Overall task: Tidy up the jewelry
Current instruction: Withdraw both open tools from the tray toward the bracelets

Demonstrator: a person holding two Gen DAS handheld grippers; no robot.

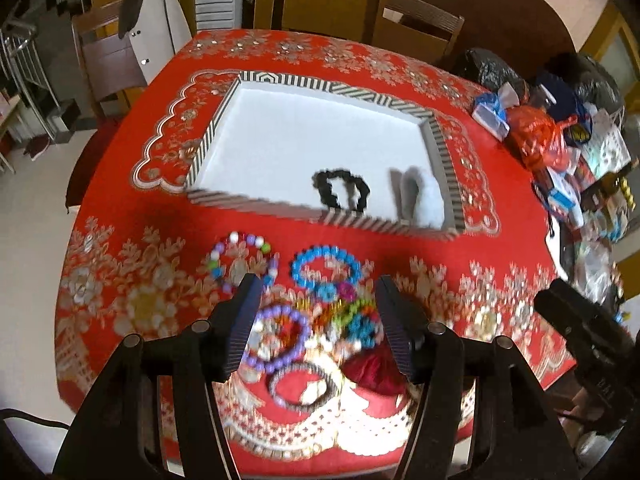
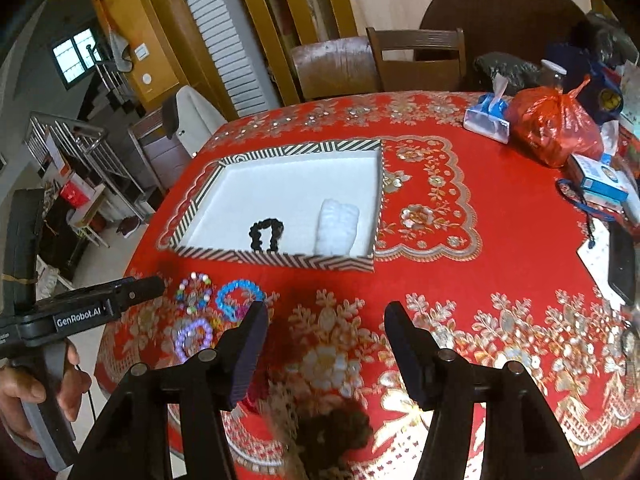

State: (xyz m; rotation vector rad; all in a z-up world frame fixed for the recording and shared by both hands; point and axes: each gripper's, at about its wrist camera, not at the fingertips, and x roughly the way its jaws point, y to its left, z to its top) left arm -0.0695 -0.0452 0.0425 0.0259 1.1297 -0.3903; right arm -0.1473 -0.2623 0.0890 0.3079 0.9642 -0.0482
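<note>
Looking across the table (image 1: 120,216) from its left side to its right, we are seeing a loose cluster of beaded bracelets lying on the red cloth in front of the striped tray (image 1: 208,132). The multicolour bracelet (image 1: 242,260) is lying furthest left, just beside the blue bracelet (image 1: 326,270); nearer us the purple bracelet (image 1: 280,338) and a dark ring-shaped bracelet (image 1: 302,386) are lying close together, with a tangle of bright beads (image 1: 352,318) and a dark red scrunchie (image 1: 374,372) to their right. Inside the tray a black scrunchie (image 1: 340,190) and a white scrunchie (image 1: 426,196) are already lying near its front right corner.

We are holding the left claw (image 1: 316,324) above this pile with its jaws spread as wide as they go and nothing between them. The right claw (image 2: 326,344) is hanging over bare cloth further right, its jaws standing apart and empty; a brown fuzzy thing (image 2: 332,428) is lying blurred below it, and we cannot tell what it is.

We are judging the bracelets to be light, strung on stretchy cord, limp as a loop yet hard and slippery bead by bead, so they are likely to roll or sag. Pinching across one side of a single loop, clear of its neighbours, is looking safest. The scrunchies are soft and are probably forgiving anywhere.
</note>
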